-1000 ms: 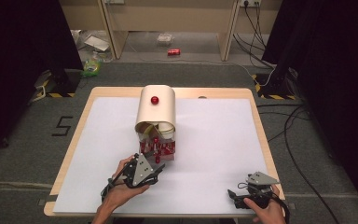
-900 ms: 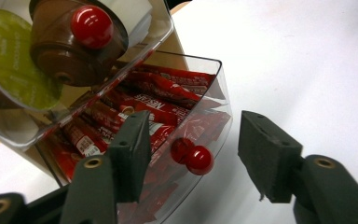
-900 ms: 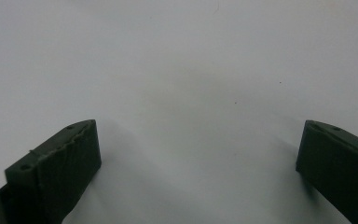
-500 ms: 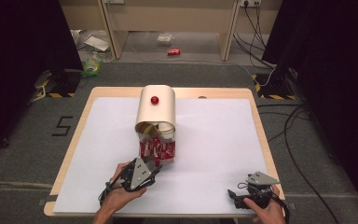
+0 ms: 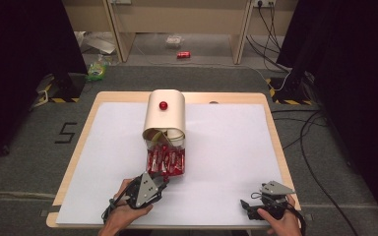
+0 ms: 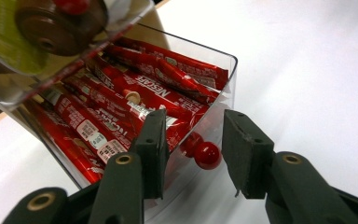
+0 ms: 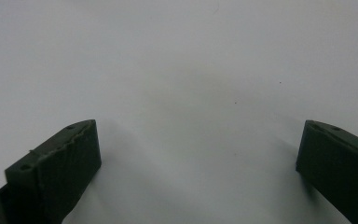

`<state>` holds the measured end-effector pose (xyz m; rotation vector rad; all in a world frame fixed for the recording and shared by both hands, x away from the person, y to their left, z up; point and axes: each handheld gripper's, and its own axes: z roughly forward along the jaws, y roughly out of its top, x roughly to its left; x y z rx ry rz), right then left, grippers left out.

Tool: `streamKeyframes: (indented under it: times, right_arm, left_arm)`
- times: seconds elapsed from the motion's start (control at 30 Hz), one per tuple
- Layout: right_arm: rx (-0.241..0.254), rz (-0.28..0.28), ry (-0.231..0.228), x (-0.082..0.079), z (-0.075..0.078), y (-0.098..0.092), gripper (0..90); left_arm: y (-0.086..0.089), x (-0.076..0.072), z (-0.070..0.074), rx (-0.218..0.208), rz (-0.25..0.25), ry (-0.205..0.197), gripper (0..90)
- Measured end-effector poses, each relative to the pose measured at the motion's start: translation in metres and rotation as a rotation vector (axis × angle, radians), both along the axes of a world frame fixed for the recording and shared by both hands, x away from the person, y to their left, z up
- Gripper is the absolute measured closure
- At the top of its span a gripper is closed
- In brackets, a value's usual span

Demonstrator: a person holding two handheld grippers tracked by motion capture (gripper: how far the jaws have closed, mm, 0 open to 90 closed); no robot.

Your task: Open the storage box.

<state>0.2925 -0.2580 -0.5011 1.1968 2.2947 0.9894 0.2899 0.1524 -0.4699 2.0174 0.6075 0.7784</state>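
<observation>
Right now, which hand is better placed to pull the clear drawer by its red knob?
Left. The left gripper has its fingers either side of the red knob on the clear drawer, closing but not yet pressing. The right gripper rests far off, open.

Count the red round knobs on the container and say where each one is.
2. One red knob sits on the beige cover of the container; another red knob sits on the clear drawer front, between the left gripper jaws. Others may be hidden.
</observation>
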Motion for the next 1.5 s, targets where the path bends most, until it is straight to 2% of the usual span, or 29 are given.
streamKeyframes:
  times: [0.13,0.23,0.3,0.47,0.5,0.57,0.77,0.93,1.13,1.3,1.4,1.5]
  right_arm:
    - [0.001,-0.001,-0.002,0.000,0.000,0.000,0.1]
    - [0.001,-0.001,-0.002,0.000,0.000,0.000,0.1]
    - [0.000,0.000,0.000,0.000,0.000,0.000,0.1]
    - [0.001,-0.001,-0.001,0.000,0.000,0.000,0.1]
    - [0.001,-0.001,-0.002,0.000,0.000,0.000,0.1]
    - [0.000,0.000,0.001,0.000,0.000,0.000,0.1]
    - [0.001,-0.001,-0.001,0.000,0.000,0.000,0.1]
    - [0.001,-0.001,-0.001,0.000,0.000,0.000,0.1]
    - [0.001,-0.001,-0.001,0.000,0.000,0.000,0.1]
    - [0.001,-0.001,-0.002,0.000,0.000,0.000,0.1]
    - [0.001,-0.001,-0.001,0.000,0.000,0.000,0.1]
    - [0.001,0.000,-0.003,0.000,0.000,0.000,0.1]
  left_arm:
    - [0.001,-0.005,-0.001,0.004,-0.011,0.014,60.7]
    - [0.002,-0.012,-0.004,0.004,-0.037,0.052,61.2]
    - [0.003,-0.015,-0.004,0.002,-0.035,0.047,60.1]
    - [0.004,-0.017,0.002,-0.025,-0.061,0.089,59.1]
    - [0.003,-0.018,0.003,-0.016,-0.061,0.096,57.8]
    - [0.001,-0.018,0.004,0.005,-0.061,0.094,57.3]
    - [0.002,-0.019,0.005,0.000,-0.059,0.118,57.2]
    - [0.001,-0.020,0.008,0.018,-0.065,0.133,57.2]
    - [0.006,-0.022,0.009,0.003,-0.061,0.157,57.2]
    - [0.004,-0.025,0.011,0.014,-0.055,0.163,56.8]
    - [0.005,-0.025,0.010,-0.003,-0.052,0.167,56.8]
    - [0.006,-0.024,0.011,-0.003,-0.049,0.169,55.9]
